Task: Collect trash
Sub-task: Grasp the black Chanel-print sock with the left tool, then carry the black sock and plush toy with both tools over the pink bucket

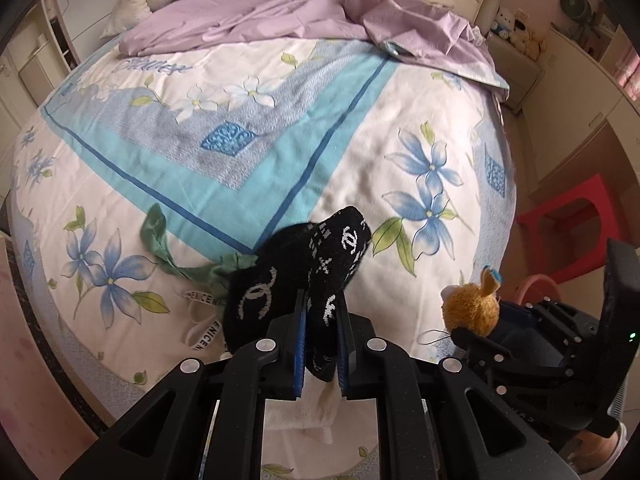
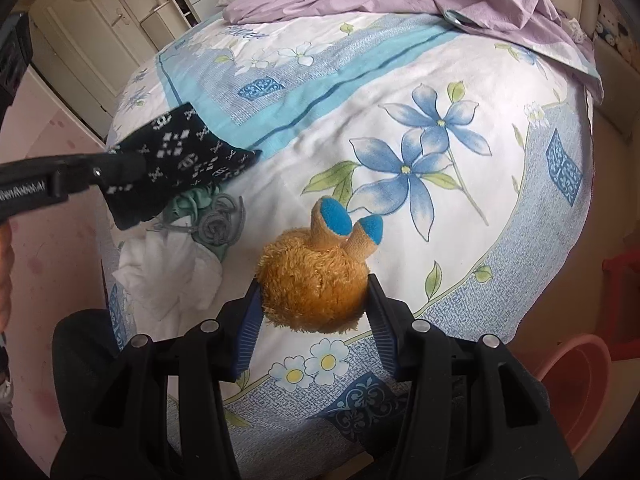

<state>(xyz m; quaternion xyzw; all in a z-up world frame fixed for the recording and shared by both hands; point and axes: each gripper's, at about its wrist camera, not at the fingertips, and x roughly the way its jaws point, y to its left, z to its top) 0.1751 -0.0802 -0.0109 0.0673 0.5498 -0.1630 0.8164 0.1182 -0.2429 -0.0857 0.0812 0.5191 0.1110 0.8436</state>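
My left gripper (image 1: 320, 300) is shut on a black sock with white logos (image 1: 296, 276) and holds it above the near edge of the bed; the sock also shows in the right wrist view (image 2: 184, 156). My right gripper (image 2: 314, 280) is shut on an orange plush toy with blue-tipped ears (image 2: 312, 280), held just above the floral bedsheet (image 2: 420, 92). The toy also shows in the left wrist view (image 1: 472, 308) at the right. A green cloth (image 1: 160, 248) lies under the sock, beside a white cloth (image 2: 160, 276) and a grey cord bundle (image 2: 220, 228).
A crumpled purple blanket (image 1: 280, 16) covers the far end of the bed, with pillows and a plush behind it. A red stool (image 1: 572, 216) and a pink basin (image 2: 576, 380) stand on the floor to the right. A white door (image 2: 84, 40) is at the far left.
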